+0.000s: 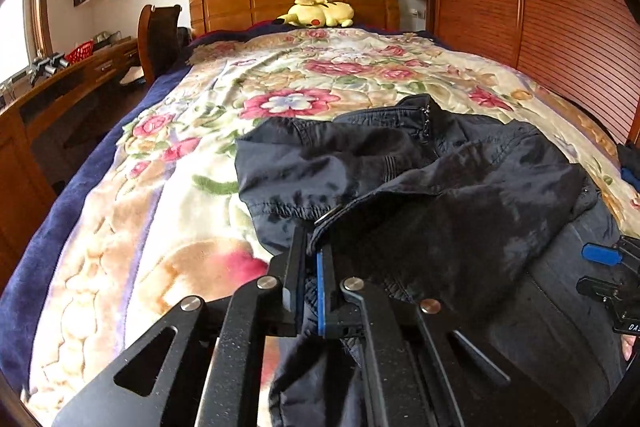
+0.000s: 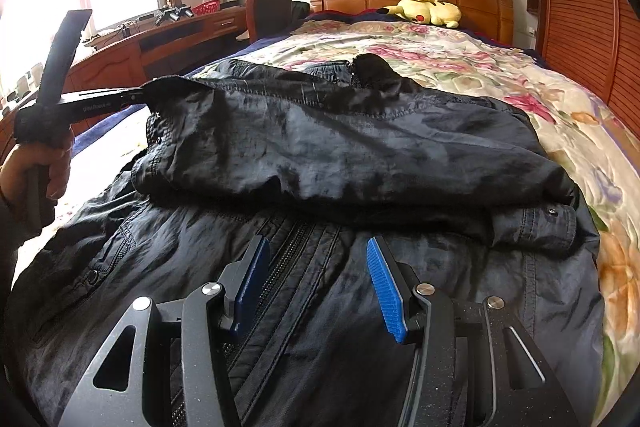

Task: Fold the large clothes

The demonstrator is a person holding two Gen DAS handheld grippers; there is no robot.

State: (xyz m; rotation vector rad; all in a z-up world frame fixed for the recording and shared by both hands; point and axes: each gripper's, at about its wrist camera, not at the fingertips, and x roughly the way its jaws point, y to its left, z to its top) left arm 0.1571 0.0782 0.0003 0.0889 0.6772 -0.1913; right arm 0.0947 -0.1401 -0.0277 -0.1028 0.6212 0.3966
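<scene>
1. Holding a cuff or hem edge of the black jacket, the left gripper has its fingers clamped together on a strip of the dark cloth; the right wrist view shows this same tool at far left, pinching the lifted corner of the folded-over part.
2. Spread across the near half of the bed, the jacket lies on the floral blanket, front up, zipper running toward the near edge. One sleeve or side panel is already laid across the chest, left to right.
3. To finish this fold well, I judge the left gripper should carry its edge level and taut toward the right, so the panel lands flat and not bunched.
4. Let go only once the cloth rests on the body of the jacket; the thin, slippery-looking fabric would likely slide back if dropped from height.
5. At centre, wrinkles on the folded panel could be smoothed before the next fold.
6. Toward the right, the right gripper hovers just above the zipper with its blue pads well apart, holding nothing.
7. It could press the lower body down as an anchor, or take the near-right hem for the next fold.
8. Well apart at the far end, the yellow plush toy is no obstacle.
</scene>
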